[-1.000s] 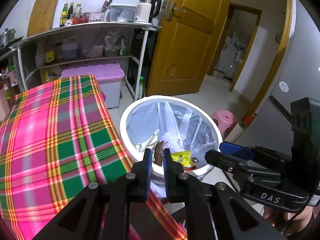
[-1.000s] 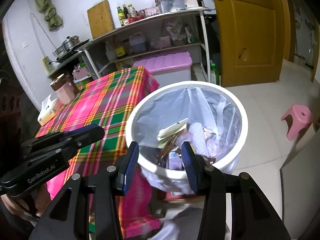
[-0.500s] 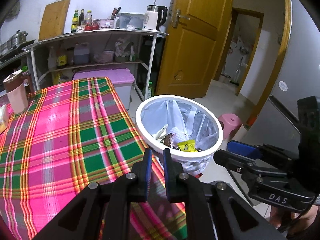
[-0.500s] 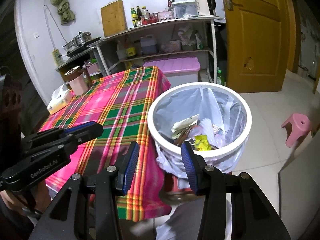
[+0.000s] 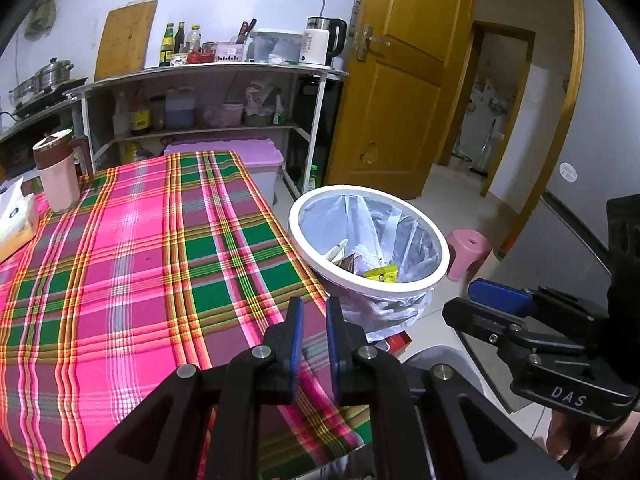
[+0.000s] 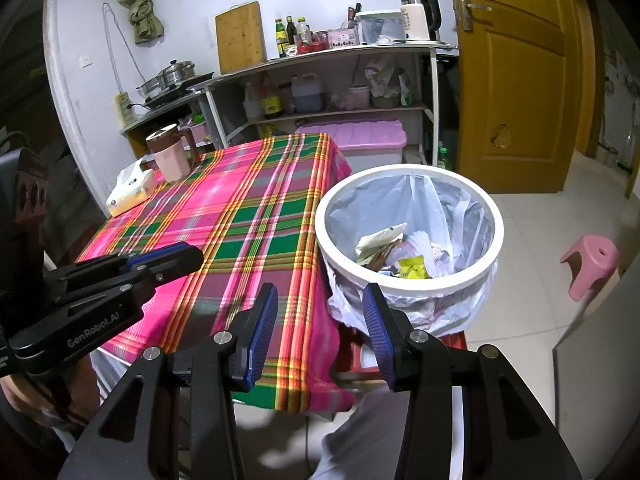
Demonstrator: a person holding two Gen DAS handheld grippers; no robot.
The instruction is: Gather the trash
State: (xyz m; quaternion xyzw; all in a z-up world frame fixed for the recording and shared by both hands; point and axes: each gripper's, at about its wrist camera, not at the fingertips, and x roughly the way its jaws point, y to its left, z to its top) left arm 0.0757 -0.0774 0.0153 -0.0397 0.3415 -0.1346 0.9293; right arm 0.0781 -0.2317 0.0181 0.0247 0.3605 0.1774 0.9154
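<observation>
I am holding both claws over the near edge of the plaid counter [image 6: 256,216]: the left claw [image 5: 313,312] is nearly pressed together with nothing in it, the right claw [image 6: 320,300] is spread and empty. The trash is lying in the lined white bin [image 6: 408,276] just beside the counter. I am risking snagging the overhanging bag [image 6: 416,308] and tipping the bin. A pink mug [image 6: 170,156] and tissue pack [image 6: 130,192] are sitting at the far end.

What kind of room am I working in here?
Most likely a home kitchen-dining room: a shelf unit with an electric kettle and sauce bottles, steamer pots and a plaid-covered table.
</observation>
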